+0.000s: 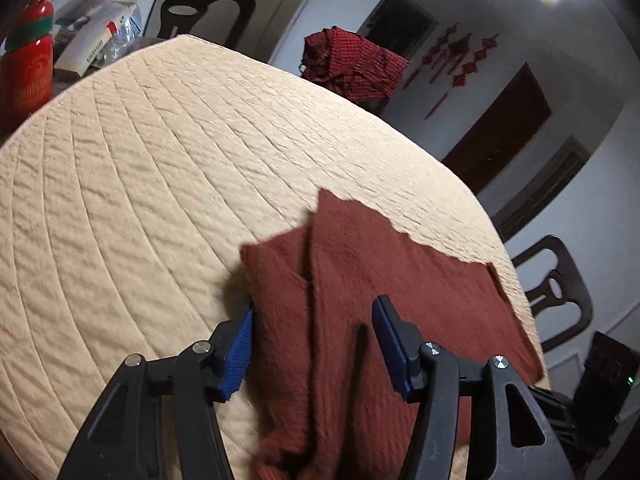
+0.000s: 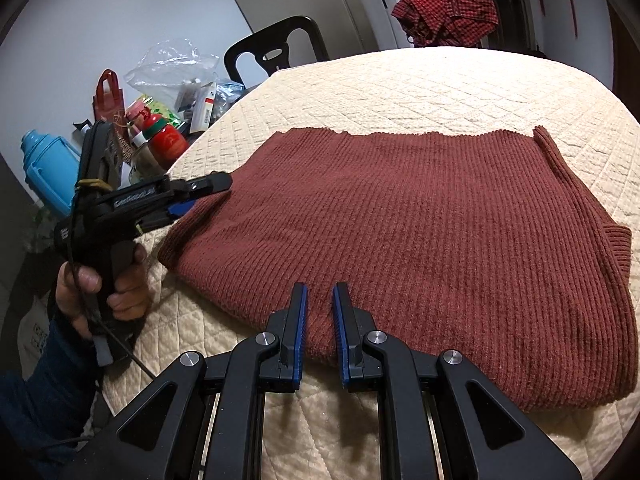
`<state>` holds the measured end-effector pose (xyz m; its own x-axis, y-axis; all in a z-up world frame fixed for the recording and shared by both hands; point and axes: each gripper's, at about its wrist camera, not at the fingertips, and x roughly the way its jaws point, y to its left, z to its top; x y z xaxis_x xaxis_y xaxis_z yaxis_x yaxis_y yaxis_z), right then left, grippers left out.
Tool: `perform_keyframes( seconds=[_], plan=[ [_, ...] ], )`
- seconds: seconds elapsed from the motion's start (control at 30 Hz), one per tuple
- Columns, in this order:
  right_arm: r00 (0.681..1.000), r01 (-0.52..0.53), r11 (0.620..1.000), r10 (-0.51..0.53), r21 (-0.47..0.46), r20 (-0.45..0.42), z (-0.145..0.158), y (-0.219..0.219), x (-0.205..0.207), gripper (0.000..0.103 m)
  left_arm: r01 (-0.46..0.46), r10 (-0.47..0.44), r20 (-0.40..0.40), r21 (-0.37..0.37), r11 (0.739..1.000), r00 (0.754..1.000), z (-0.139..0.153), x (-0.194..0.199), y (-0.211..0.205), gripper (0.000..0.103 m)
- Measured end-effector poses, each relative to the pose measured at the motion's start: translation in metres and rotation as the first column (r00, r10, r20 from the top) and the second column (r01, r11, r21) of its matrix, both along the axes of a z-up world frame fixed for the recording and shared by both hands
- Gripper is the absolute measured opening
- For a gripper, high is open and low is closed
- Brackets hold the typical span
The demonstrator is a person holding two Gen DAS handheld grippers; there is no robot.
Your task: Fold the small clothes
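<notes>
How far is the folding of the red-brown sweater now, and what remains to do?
Done: the sweater lies on the quilted cover, with at least one part already folded over.
In hand: nothing is gripped. The left gripper is open above the sweater's edge; the right gripper has narrow jaws with nothing between them.
Left: probably more folds. The checkered garment behind is still crumpled.

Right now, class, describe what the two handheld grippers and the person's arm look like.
Both grippers, left gripper and right gripper, are black angular frames with silver pivot bolts and blue ribbed pads. The left gripper's body carries white lettering, a yellow band and a thin black cable. The sleeve is dark blue.
</notes>
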<state>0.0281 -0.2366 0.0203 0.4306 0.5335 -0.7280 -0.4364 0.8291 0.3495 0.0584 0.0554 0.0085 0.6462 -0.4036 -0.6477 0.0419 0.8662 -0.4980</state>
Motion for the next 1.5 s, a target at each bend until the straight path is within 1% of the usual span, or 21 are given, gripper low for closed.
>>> perform_keyframes(
  seconds=[0.1, 0.23, 0.3, 0.33, 0.37, 0.4, 0.47, 0.57, 0.7, 0.83, 0.93, 1.07, 1.13, 1.23, 1.3, 1.37, 1.4, 1.43, 1.47, 1.5],
  plan=[
    [1.000, -0.001, 1.000, 0.001, 0.005, -0.002, 0.000, -0.001, 0.001, 0.013, 0.025, -0.025, -0.005, -0.039, 0.999, 1.000, -0.001, -0.012, -0.001, 0.059],
    [1.000, -0.008, 1.000, 0.008, 0.008, -0.003, -0.001, -0.002, 0.001, 0.013, 0.039, -0.039, -0.001, -0.030, 0.999, 0.999, -0.001, -0.015, -0.007, 0.059],
    [1.000, -0.010, 1.000, 0.010, 0.012, -0.007, -0.001, -0.003, 0.002, 0.013, 0.046, -0.046, -0.003, -0.040, 0.998, 0.999, -0.001, -0.011, -0.009, 0.058],
    [1.000, -0.009, 1.000, 0.009, 0.013, -0.008, 0.000, -0.004, 0.002, 0.013, 0.043, -0.043, -0.007, -0.040, 0.998, 0.999, 0.000, -0.009, -0.009, 0.052],
    [1.000, -0.008, 1.000, 0.008, 0.014, -0.008, 0.000, -0.004, 0.002, 0.013, 0.047, -0.048, -0.011, -0.041, 0.998, 0.999, 0.000, -0.007, -0.009, 0.039],
    [1.000, -0.005, 1.000, 0.006, 0.016, -0.008, 0.000, -0.005, 0.002, 0.013, 0.044, -0.045, -0.021, -0.039, 0.998, 0.999, -0.001, -0.005, -0.008, 0.035],
    [1.000, 0.007, 1.000, -0.007, 0.026, -0.007, 0.002, -0.007, 0.001, 0.013, 0.026, -0.026, -0.031, -0.019, 0.999, 0.999, -0.001, -0.004, -0.007, 0.023],
    [0.999, 0.037, 0.997, -0.037, 0.067, -0.001, 0.008, -0.018, 0.000, 0.013, 0.032, -0.032, -0.004, -0.017, 0.999, 0.999, 0.007, -0.008, -0.009, 0.017],
    [0.995, 0.102, 0.993, -0.103, 0.067, 0.011, 0.013, -0.042, 0.002, 0.013, 0.057, -0.054, 0.049, -0.051, 0.997, 0.997, 0.029, -0.011, -0.016, 0.017],
    [0.984, 0.175, 0.981, -0.176, 0.082, 0.013, 0.017, -0.069, 0.003, 0.013, 0.111, -0.103, 0.103, -0.075, 0.991, 0.989, 0.057, -0.007, -0.037, 0.016],
    [0.974, 0.225, 0.970, -0.228, 0.096, 0.018, 0.021, -0.086, -0.001, 0.013, 0.180, -0.168, 0.146, -0.071, 0.981, 0.975, 0.077, -0.001, -0.063, 0.016],
    [0.955, 0.291, 0.950, -0.296, 0.112, 0.029, 0.026, -0.111, -0.009, 0.013, 0.289, -0.275, 0.173, -0.061, 0.956, 0.946, 0.092, 0.007, -0.112, 0.016],
    [0.946, 0.317, 0.940, -0.323, 0.124, 0.031, 0.027, -0.121, -0.013, 0.013, 0.342, -0.329, 0.173, -0.055, 0.938, 0.928, 0.092, 0.011, -0.139, 0.016],
    [0.932, 0.354, 0.925, -0.361, 0.136, 0.032, 0.028, -0.135, -0.019, 0.013, 0.421, -0.412, 0.128, -0.051, 0.906, 0.902, 0.076, 0.015, -0.180, 0.016],
    [0.927, 0.367, 0.919, -0.375, 0.142, 0.031, 0.028, -0.141, -0.022, 0.013, 0.469, -0.466, 0.065, -0.051, 0.882, 0.882, 0.056, 0.021, -0.205, 0.017],
    [0.923, 0.376, 0.915, -0.384, 0.148, 0.028, 0.027, -0.145, -0.024, 0.013, 0.501, -0.502, -0.007, -0.073, 0.863, 0.865, 0.036, 0.030, -0.219, 0.018],
    [0.923, 0.377, 0.914, -0.385, 0.151, 0.026, 0.027, -0.148, -0.025, 0.013, 0.498, -0.502, -0.033, -0.079, 0.863, 0.864, 0.031, 0.031, -0.220, 0.020],
    [0.923, 0.375, 0.914, -0.383, 0.157, 0.025, 0.028, -0.148, -0.025, 0.013, 0.495, -0.500, -0.033, -0.089, 0.864, 0.865, 0.031, 0.031, -0.219, 0.022],
    [0.925, 0.370, 0.914, -0.379, 0.166, 0.025, 0.029, -0.149, -0.026, 0.013, 0.497, -0.501, -0.017, -0.101, 0.862, 0.865, 0.035, 0.030, -0.216, 0.030],
    [0.929, 0.360, 0.915, -0.370, 0.183, 0.023, 0.030, -0.149, -0.027, 0.014, 0.500, -0.502, 0.008, -0.115, 0.858, 0.865, 0.042, 0.025, -0.211, 0.036]
  ],
)
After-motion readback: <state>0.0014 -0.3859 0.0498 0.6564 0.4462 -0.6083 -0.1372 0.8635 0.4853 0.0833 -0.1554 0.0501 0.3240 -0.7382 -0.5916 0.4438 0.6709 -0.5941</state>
